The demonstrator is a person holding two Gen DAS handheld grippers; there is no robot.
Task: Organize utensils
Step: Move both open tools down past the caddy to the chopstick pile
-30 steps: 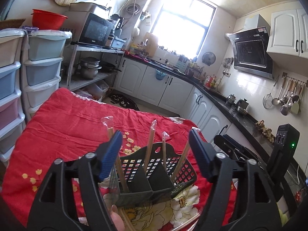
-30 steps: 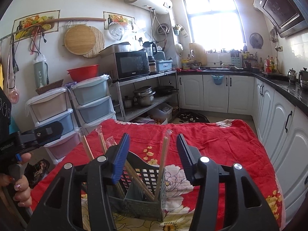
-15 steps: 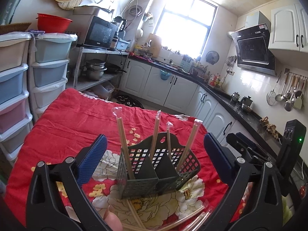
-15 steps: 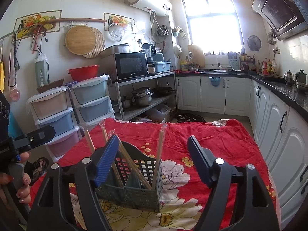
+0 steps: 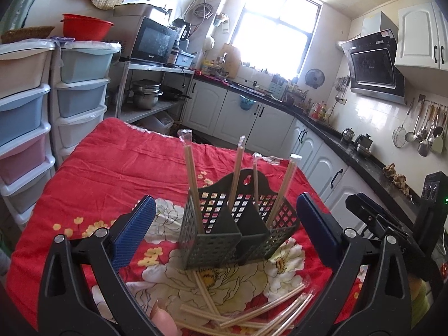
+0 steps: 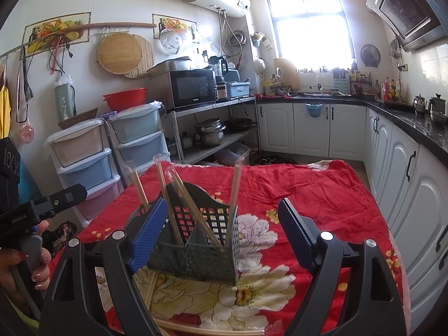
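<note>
A dark green slotted utensil basket [image 5: 238, 224] stands on the red flowered cloth [image 5: 117, 168]. Several plastic-wrapped chopstick pairs [image 5: 191, 179] stand upright in its compartments. Several more wrapped chopsticks [image 5: 246, 313] lie loose on the cloth in front of it. My left gripper [image 5: 226, 229] is open and empty, its blue pads either side of the basket and nearer the camera. My right gripper [image 6: 221, 238] is open and empty, just in front of the same basket [image 6: 201, 240], with loose chopsticks [image 6: 207, 330] under it.
Plastic drawer towers [image 6: 112, 151] stand left of the table. A metal rack with a microwave [image 6: 193, 86] and pots is behind. White cabinets [image 6: 316, 128] and a black counter [image 6: 414, 123] run along the back and right. The left gripper's handle [image 6: 42, 204] shows at the far left.
Both grippers have opened wide and drawn back from the basket. The chopstick pair my left gripper held now stands in the basket's left compartment. More loose chopsticks show below.
</note>
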